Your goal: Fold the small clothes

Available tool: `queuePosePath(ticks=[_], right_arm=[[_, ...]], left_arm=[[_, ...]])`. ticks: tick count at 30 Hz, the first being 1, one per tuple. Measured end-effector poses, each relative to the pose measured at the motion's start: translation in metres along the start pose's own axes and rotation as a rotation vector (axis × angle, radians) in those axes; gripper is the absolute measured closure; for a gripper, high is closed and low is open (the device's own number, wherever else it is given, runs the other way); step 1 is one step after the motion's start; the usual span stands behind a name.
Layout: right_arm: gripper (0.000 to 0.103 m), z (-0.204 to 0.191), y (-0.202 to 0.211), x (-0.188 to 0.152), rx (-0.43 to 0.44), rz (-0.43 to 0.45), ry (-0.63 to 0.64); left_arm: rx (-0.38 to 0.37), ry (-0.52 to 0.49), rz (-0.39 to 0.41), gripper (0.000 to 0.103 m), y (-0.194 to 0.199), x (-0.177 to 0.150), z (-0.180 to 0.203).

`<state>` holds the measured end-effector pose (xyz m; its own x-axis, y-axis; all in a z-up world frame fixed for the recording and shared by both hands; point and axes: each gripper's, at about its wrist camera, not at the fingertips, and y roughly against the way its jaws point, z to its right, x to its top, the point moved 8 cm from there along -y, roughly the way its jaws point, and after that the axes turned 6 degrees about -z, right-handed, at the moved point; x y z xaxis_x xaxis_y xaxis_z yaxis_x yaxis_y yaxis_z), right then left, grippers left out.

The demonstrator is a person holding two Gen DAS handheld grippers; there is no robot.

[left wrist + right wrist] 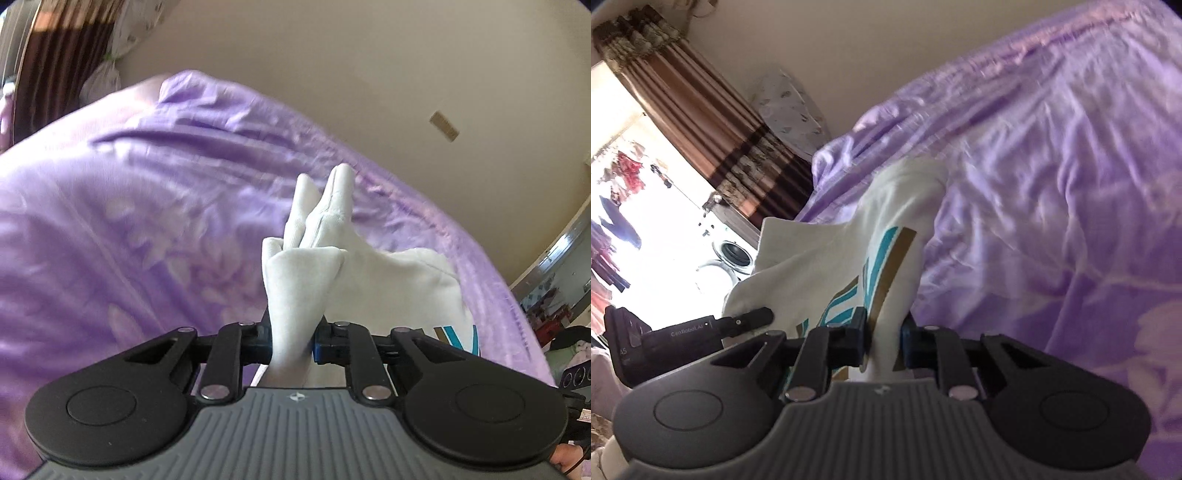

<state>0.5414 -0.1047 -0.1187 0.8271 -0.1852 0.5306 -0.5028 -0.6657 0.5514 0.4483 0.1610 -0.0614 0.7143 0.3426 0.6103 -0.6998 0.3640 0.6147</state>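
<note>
While both grippers are raised over the bed (110,206), each has a pinch of the same white garment (399,280). From the left wrist camera, the left gripper (293,341) has its fingers (264,338) drawn narrow on a bunched fold of the white cloth, which stands up in front of the lens in several peaked pleats. Behind the pleats the rest of the garment spreads to the right over the purple bedspread, with a bit of teal and brown print showing at its lower right edge.

From the right wrist camera, the right gripper (884,341) is likewise closed narrow on the cloth, its fingers (858,332) pressing a fold that carries the teal and gold-brown stripes. The white garment (812,266) rises from those fingers toward the purple bedspread (1052,184) and drapes to the left, where the tip of the left gripper (753,317) meets its edge. Beyond it hang brown curtains (701,110) beside a bright window, with a washing machine (733,254) below.
</note>
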Motion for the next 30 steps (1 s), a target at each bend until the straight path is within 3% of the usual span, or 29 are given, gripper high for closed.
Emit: queuePosePath(ticks=[6, 11, 17, 24, 30], right_arm=[[0.09, -0.047, 0.081, 0.001, 0.004, 0.095, 0.079], [0.09, -0.074, 0.159, -0.019, 0.0, 0.142, 0.131], [0.09, -0.08, 0.238, -0.065, -0.016, 0.173, 0.132], [0.09, -0.034, 0.256, -0.119, -0.059, 0.147, 0.056], [0.09, 0.007, 0.225, -0.141, -0.1, 0.089, -0.026]], left_arm=[[-0.005, -0.087, 0.043, 0.085, 0.068, -0.01, 0.059], [-0.033, -0.125, 0.053, 0.085, 0.114, -0.022, 0.105], [-0.054, -0.153, 0.022, 0.085, 0.15, -0.073, 0.14], [-0.061, -0.096, -0.04, 0.085, 0.118, -0.122, 0.13], [-0.013, -0.054, -0.123, 0.085, 0.061, -0.143, 0.103]])
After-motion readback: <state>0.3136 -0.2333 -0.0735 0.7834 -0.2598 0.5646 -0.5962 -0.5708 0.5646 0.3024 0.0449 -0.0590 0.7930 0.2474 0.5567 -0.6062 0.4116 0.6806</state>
